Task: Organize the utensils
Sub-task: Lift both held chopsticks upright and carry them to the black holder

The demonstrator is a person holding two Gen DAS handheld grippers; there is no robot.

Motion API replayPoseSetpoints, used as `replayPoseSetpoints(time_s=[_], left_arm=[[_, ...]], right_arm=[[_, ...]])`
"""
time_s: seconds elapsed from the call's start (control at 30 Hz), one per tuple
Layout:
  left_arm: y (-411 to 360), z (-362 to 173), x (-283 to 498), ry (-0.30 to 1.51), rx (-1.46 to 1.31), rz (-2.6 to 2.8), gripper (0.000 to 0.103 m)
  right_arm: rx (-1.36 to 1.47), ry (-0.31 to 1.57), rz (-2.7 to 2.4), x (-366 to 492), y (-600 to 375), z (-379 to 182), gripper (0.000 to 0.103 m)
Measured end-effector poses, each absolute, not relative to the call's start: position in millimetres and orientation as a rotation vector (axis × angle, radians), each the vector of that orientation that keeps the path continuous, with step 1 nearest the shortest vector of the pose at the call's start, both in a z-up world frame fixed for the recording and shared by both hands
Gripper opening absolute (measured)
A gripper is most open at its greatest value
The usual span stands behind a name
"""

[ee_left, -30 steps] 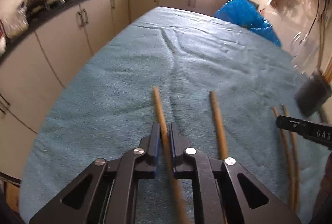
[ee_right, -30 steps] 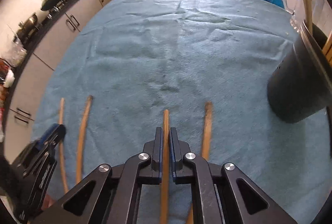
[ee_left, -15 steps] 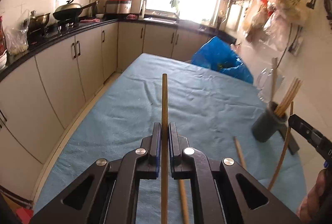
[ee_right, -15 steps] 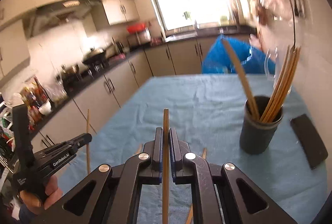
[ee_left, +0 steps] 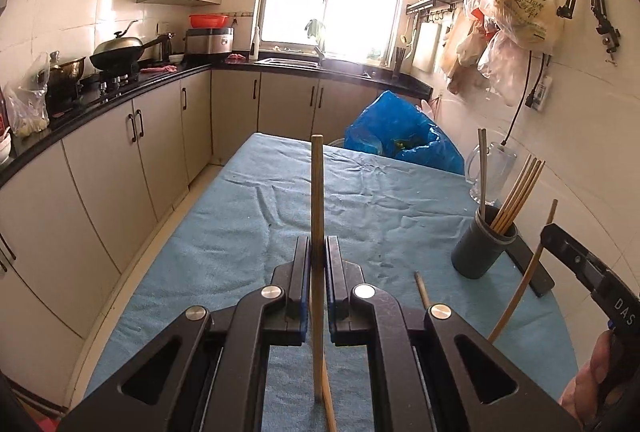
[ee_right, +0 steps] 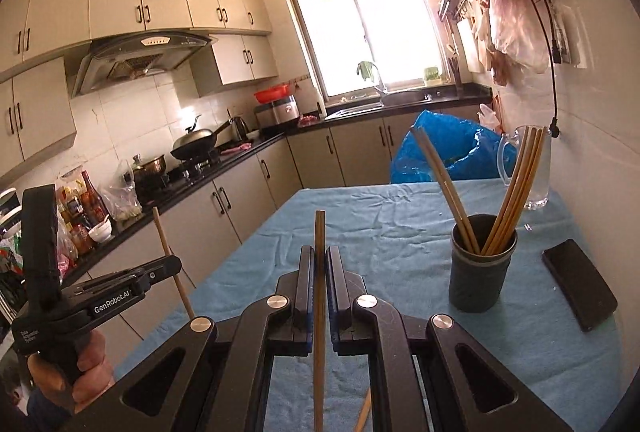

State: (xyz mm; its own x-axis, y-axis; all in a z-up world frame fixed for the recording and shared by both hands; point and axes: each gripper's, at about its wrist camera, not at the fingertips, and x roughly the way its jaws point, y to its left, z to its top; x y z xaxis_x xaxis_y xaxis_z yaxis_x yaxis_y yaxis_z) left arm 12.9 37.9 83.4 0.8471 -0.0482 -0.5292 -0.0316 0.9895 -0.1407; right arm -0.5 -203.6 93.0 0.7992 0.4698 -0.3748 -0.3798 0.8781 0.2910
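Above the blue-clothed surface (ee_left: 248,232) we see each gripper clamped on one chopstick. From the left wrist view, the left gripper (ee_left: 318,252) pinches its chopstick (ee_left: 317,192) upright, and a loose chopstick (ee_left: 422,288) lies on the cloth near the dark cup (ee_left: 482,252). Only the right wrist view shows the phone (ee_right: 580,282) whole and the hand (ee_right: 76,372) holding the left tool. There the right gripper (ee_right: 319,264) grips its own chopstick (ee_right: 319,232), tilted slightly downward.

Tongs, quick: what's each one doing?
Left tongs: shut on a chopstick.
Right tongs: shut on another chopstick.
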Motion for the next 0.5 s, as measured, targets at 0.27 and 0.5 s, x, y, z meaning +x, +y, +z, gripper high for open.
replayPoseSetpoints(time_s=[0.27, 0.5], left_arm=[[40, 88, 9, 0.547, -0.148, 0.001, 0.006], [39, 95, 7, 0.537, -0.15, -0.004, 0.006]], right_arm=[[0.224, 0.423, 0.442, -5, -215, 100, 0.006], [0.232, 0.395, 0.422, -7, -224, 107, 0.006]])
